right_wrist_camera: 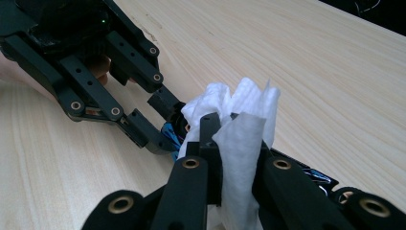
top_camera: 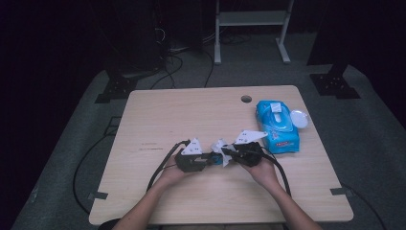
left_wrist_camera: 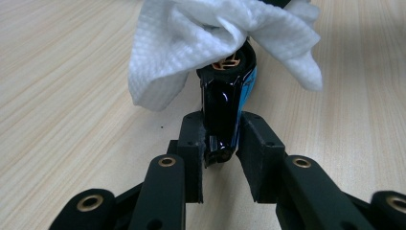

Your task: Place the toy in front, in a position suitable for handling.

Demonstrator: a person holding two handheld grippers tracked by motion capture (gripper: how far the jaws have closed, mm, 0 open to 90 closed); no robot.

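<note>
draping the glossy black-and-blue object (left_wrist_camera: 225, 103) in left tongs (left_wrist_camera: 221, 143), the white wipe (right_wrist_camera: 239, 129) pinched by right tongs (right_wrist_camera: 230, 143) hides its far end.

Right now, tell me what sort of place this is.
Probably a lab or recording room set up for tabletop work: a bare wooden table on grey carpet, cables trailing across the floor, and a white metal stand behind.

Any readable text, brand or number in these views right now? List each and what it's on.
No text reads.
Blue wet-wipe pack at the table's right: red label strip near its front edge, print too small and blurred.
Glossy black and blue toy car in the left gripper: gold wheel hub, no lettering legible.
</note>
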